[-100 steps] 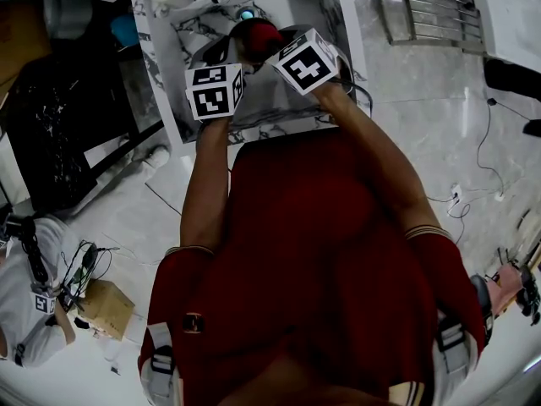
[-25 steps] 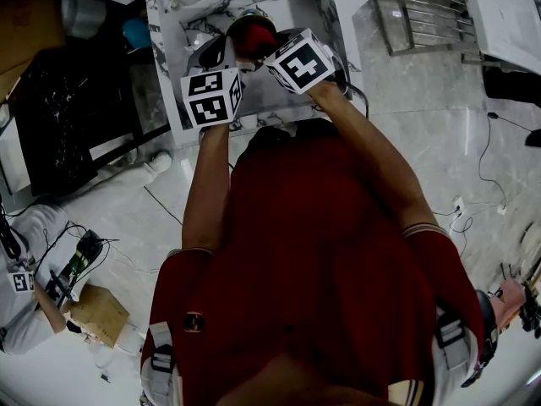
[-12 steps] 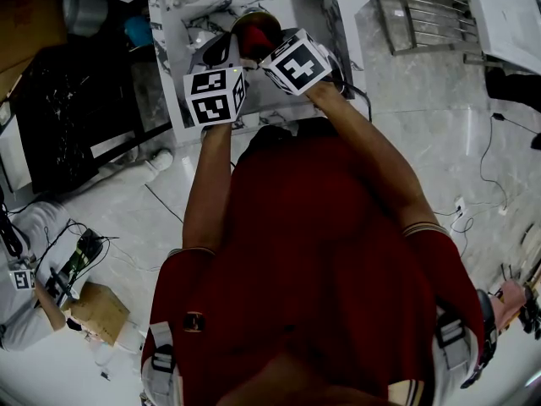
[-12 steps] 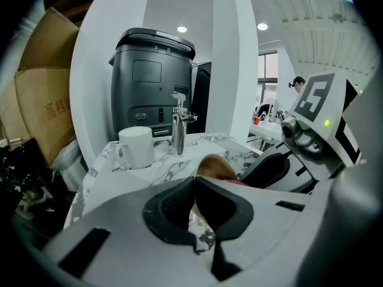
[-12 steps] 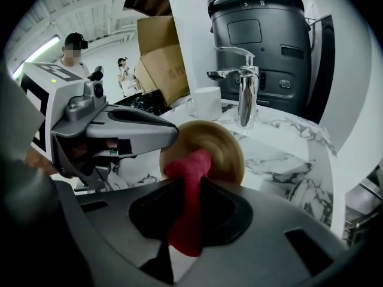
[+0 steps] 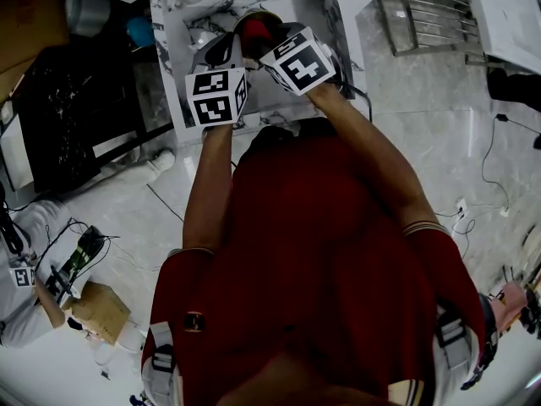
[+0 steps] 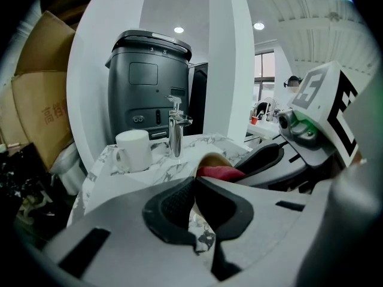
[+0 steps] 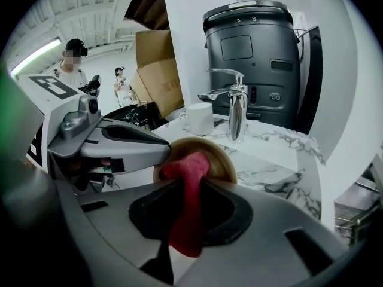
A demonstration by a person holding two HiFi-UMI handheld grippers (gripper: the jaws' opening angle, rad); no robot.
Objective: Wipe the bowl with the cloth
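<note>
While right gripper (image 8: pixel 191 190) pinches the red cloth (image 8: pixel 185 205), pressed into the tan bowl (image 8: pixel 222 160) at centre frame, left gripper (image 7: pixel 194 187) clamps the rim, jaws nearly together: hold firm, sweep round the inner wall.

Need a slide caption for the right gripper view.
Right gripper, shut on the red cloth, holds it inside the tan bowl; left gripper at the rim.

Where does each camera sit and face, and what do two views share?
Head view: on the head, steeply down at the counter; arms, left gripper, right gripper show.
Left gripper view: along its jaws, shut on the bowl, toward faucet and mug.
Right gripper view: along its jaws, shut on the cloth, toward the bowl.
Both gripper views share bowl, cloth, faucet, mug.
</note>
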